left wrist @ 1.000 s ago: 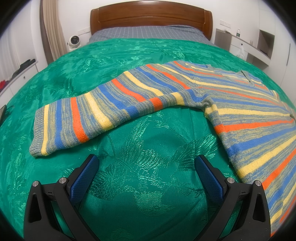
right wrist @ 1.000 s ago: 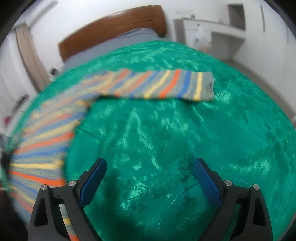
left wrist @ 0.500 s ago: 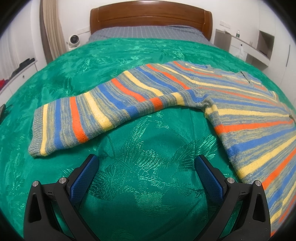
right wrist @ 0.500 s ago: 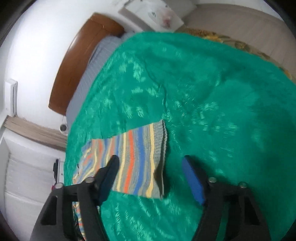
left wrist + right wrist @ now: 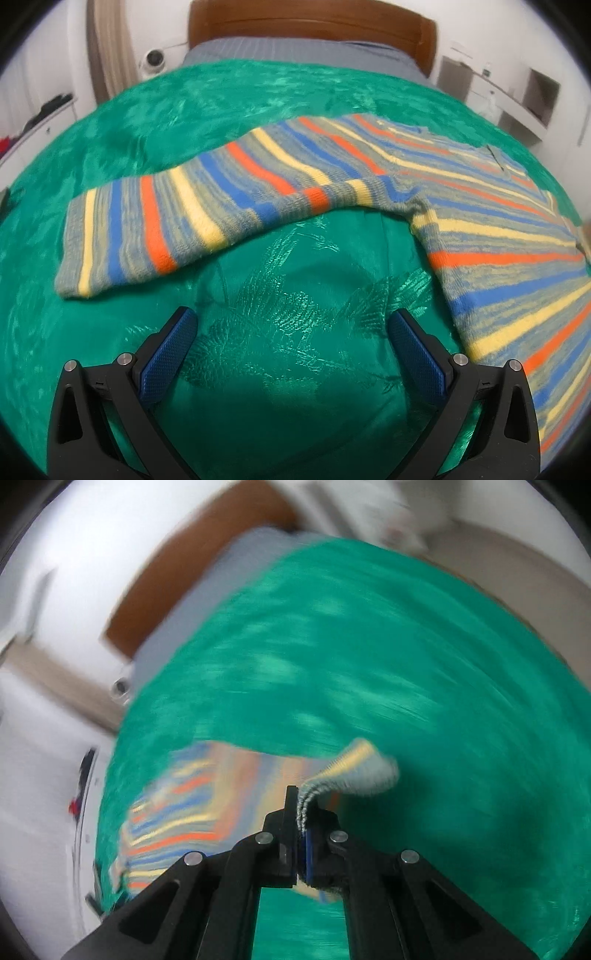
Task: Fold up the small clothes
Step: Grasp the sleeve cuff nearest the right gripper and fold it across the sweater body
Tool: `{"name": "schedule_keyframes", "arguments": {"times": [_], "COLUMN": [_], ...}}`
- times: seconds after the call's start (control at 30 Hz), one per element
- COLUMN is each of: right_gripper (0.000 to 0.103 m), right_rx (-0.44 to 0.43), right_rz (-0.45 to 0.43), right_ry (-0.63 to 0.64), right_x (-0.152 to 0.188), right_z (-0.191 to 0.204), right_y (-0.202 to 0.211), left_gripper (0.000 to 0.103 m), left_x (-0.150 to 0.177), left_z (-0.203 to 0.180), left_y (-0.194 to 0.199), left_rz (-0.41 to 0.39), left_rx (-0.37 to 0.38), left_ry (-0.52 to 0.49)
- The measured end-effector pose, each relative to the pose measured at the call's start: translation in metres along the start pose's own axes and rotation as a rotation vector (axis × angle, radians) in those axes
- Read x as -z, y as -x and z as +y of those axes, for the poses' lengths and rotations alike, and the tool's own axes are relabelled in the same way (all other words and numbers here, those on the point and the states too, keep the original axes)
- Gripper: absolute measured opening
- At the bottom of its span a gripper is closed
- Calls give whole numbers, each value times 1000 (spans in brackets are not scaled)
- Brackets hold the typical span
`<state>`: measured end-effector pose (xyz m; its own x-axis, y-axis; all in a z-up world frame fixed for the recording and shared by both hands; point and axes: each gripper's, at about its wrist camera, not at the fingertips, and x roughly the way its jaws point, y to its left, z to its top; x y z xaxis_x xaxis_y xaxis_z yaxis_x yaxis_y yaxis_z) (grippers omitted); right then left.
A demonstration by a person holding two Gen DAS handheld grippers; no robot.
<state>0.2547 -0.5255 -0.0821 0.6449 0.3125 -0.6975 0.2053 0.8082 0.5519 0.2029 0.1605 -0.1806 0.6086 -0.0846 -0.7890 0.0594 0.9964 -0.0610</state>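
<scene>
A striped knit sweater [image 5: 461, 206], in bands of blue, orange, yellow and grey, lies flat on a green brocade bedspread [image 5: 295, 350] with a glossy woven leaf pattern. Its one sleeve [image 5: 177, 218] extends away from the body, ending in a ribbed cuff. The left gripper [image 5: 291, 350] hovers over bare bedspread near the sleeve, its blue textured pads spread wide, holding nothing. The right gripper [image 5: 301, 827] is clamped on the ribbed cuff [image 5: 347, 775] of the other sleeve, lifted off the bedspread; this view is motion-blurred.
</scene>
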Motion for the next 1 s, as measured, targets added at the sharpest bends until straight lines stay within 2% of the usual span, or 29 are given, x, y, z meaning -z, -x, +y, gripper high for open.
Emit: {"name": "schedule_keyframes", "arguments": {"times": [0.13,0.23,0.33,0.37,0.4,0.43,0.47,0.57,0.63,0.73,0.9,1.0], "right_gripper": [3,3,6,11,41,77,82,81,81,81,81,81], "right_rx": [-132,-225,-259,-285,-318,-357,-413,-500,-472,-345,4,123], "right_rz": [18,80,147,175,209,245,266,280,271,228,121,46], "right_ry": [164,242,310,297,265,217,152,46,54,146,358,415], "right_x": [-11,4,27,35,42,48,56,73,79,85,110,138], "right_z": [122,200,258,267,270,270,268,257,241,214,142,106], "right_y": [-18,-57,-115,-135,-149,-162,-173,-180,-169,-146,-89,-58], "left_gripper": [103,103,103,103,103,103,103,103,103,103,103,103], "left_x": [5,7,7,7,7,7,7,7,7,7,6,5], "left_z": [-1,3,2,2,2,2,2,2,2,2,2,1], "left_y": [1,2,1,2,2,2,1,1,1,0,0,2], "left_rz": [-41,-55,-65,-69,-72,-74,-75,-80,-81,-80,-46,-10], "left_rx": [-13,7,5,5,6,6,5,4,5,3,10,10], "left_ry": [-17,-8,-12,-12,-12,-12,-13,-13,-13,-14,-28,-33]}}
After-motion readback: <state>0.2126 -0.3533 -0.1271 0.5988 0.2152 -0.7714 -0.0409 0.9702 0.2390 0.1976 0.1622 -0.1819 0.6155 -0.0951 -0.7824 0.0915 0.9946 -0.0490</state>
